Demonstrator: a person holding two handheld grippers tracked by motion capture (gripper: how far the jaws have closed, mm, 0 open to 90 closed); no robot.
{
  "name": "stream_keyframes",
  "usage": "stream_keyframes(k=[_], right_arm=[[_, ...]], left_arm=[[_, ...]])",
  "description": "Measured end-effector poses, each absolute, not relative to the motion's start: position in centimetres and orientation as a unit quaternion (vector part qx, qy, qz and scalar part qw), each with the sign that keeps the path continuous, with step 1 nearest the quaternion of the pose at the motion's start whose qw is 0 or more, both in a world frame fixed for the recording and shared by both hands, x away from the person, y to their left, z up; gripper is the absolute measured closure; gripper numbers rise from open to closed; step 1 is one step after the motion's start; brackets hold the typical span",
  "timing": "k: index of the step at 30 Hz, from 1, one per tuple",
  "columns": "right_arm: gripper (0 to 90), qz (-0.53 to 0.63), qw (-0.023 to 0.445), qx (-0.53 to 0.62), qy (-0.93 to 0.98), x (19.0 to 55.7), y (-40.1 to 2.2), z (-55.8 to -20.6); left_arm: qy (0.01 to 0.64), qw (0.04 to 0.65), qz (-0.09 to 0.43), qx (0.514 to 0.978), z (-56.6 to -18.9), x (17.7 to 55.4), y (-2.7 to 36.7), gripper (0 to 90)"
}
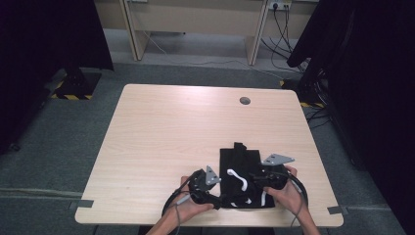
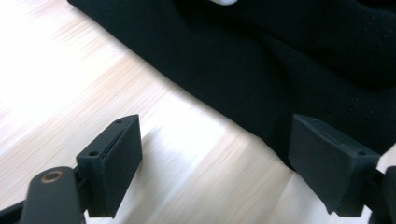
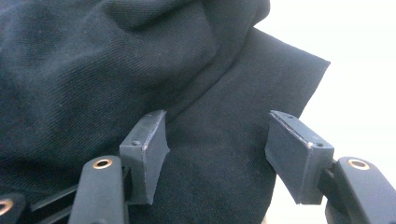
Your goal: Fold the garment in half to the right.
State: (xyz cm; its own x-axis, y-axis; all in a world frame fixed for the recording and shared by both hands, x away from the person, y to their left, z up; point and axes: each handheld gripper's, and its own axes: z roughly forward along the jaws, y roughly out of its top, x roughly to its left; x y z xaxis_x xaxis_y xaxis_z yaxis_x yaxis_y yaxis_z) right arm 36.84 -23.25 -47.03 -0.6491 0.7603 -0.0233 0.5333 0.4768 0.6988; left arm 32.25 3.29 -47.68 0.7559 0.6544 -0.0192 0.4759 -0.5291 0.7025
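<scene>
My left tool (image 2: pixel 215 163) hangs low over the bare tabletop (image 2: pixel 93 84), its jaws spread and gripping nothing, just beside the near left edge of the folded black garment (image 2: pixel 261 60). My right tool (image 3: pixel 217 158) is likewise released, jaws apart above the garment's near right corner, cloth beneath them but not pinched. The garment, with white drawstrings (image 1: pixel 237 177), lies at the tabletop's near edge, right of centre.

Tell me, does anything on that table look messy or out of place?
Slightly: the black fabric garment with white drawstrings lies bunched and creased near the wooden table's front edge, not flat. Nothing looks spilled or damaged.
</scene>
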Motion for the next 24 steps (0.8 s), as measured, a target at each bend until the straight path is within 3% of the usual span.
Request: stream_keyframes(k=[7,12,21,24], right_arm=[[39.2,0.342,0.158,0.363,0.852,37.6,-19.5,-47.1],[37.5,0.344,0.143,0.367,0.853,37.7,-19.1,-46.7],[35.5,0.401,0.167,0.355,0.828,36.2,-18.8,-42.0],[35.1,0.411,0.153,0.331,0.836,35.5,-17.2,-41.0]], left_arm=[[0.338,0.368,0.132,0.856,-47.9,31.8,6.4,17.8],[0.34,0.377,0.135,0.851,-48.1,31.4,7.1,17.8],[0.358,0.401,0.127,0.834,-48.0,31.3,7.3,17.3],[0.355,0.393,0.135,0.838,-48.3,31.5,7.2,16.6]])
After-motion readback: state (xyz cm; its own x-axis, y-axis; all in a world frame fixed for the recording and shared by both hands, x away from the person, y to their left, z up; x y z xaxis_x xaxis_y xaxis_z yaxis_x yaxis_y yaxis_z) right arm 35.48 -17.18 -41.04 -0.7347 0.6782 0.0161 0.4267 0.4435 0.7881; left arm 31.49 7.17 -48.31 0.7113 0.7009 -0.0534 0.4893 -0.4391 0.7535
